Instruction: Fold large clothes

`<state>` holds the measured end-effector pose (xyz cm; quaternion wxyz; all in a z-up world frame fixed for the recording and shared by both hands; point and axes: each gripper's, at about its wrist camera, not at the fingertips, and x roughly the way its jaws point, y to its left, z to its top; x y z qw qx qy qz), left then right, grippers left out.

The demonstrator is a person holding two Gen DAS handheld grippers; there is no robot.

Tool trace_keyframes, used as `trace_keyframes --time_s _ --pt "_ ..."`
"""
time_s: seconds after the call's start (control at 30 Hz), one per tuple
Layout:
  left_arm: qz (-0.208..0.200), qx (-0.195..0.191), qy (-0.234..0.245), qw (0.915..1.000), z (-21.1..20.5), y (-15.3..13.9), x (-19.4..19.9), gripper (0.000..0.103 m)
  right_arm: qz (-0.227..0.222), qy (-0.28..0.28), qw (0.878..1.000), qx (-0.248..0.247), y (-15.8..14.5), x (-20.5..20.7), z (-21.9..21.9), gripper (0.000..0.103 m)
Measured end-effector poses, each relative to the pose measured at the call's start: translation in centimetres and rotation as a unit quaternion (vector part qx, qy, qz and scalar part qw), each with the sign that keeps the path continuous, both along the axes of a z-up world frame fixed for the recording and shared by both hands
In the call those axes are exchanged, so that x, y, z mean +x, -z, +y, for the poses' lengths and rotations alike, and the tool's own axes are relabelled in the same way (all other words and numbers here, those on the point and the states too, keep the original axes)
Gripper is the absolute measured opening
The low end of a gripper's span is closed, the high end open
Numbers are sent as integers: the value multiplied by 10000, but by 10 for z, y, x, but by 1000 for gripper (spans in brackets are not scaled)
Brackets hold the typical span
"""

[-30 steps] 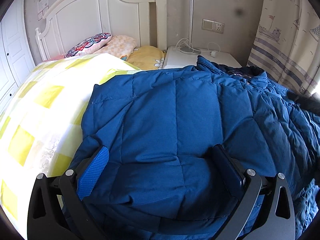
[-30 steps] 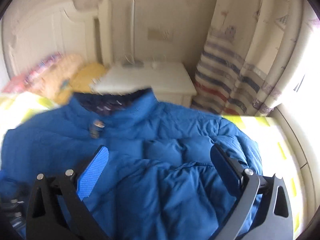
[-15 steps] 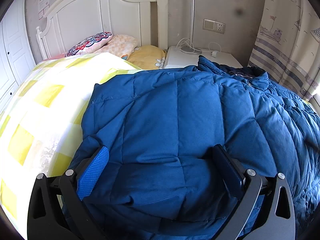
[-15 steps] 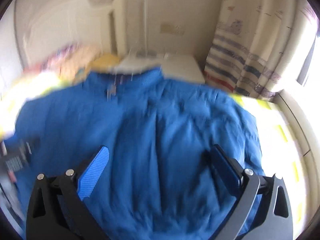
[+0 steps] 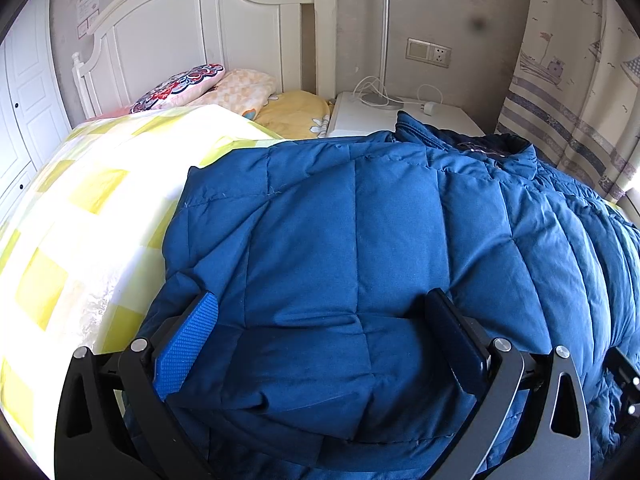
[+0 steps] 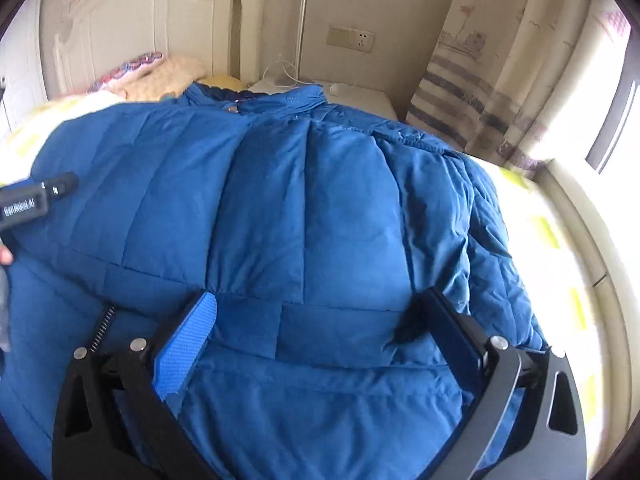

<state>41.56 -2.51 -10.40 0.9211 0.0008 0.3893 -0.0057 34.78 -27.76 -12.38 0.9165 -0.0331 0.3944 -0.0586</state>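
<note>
A large blue quilted down jacket [image 5: 380, 232] lies spread on the bed, collar toward the nightstand; it also fills the right wrist view [image 6: 304, 216]. My left gripper [image 5: 320, 312] is open, its fingers wide apart over the jacket's near left part, with puffy fabric bulging between them. My right gripper [image 6: 320, 312] is open over the jacket's near right part. The left gripper's body shows at the left edge of the right wrist view [image 6: 36, 200].
A yellow-and-white checked quilt [image 5: 92, 216] covers the bed. Pillows [image 5: 224, 88] lie by the white headboard [image 5: 192, 32]. A white nightstand [image 5: 376, 116] with a lamp pole and cables stands behind. A striped curtain [image 5: 576, 112] hangs at right; a window ledge [image 6: 580, 216].
The right gripper has swung forward and down over the jacket, so the jacket fills its view. The left gripper has stayed almost still; a dark thing at its right edge has gone.
</note>
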Motion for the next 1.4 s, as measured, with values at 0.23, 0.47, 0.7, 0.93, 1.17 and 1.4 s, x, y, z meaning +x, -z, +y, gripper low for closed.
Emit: trace_keyframes --time_s 0.23,0.47,0.7,0.93,1.17,1.4 --pt "202 -185 -140 9995 -1 -22 -22 98 144 -87 9992 360 -11 -14 -7 101" --pt "117 668 683 9954 -71 -18 -99 98 618 -737 9951 -218 4 -54 42 100" --pt "746 17 569 9956 -41 7 -91 99 548 -607 9966 21 8 -63 35 101" --pt "782 25 -219 9967 40 4 -105 99 544 269 9979 -217 3 -79 -26 101" --pt "693 -253 -213 9970 60 0 -107 99 405 336 9957 767 8 -91 -62 101" --pt "-134 -284 495 9983 14 -37 -180 98 -134 -270 9968 738 -30 -150 0 101"
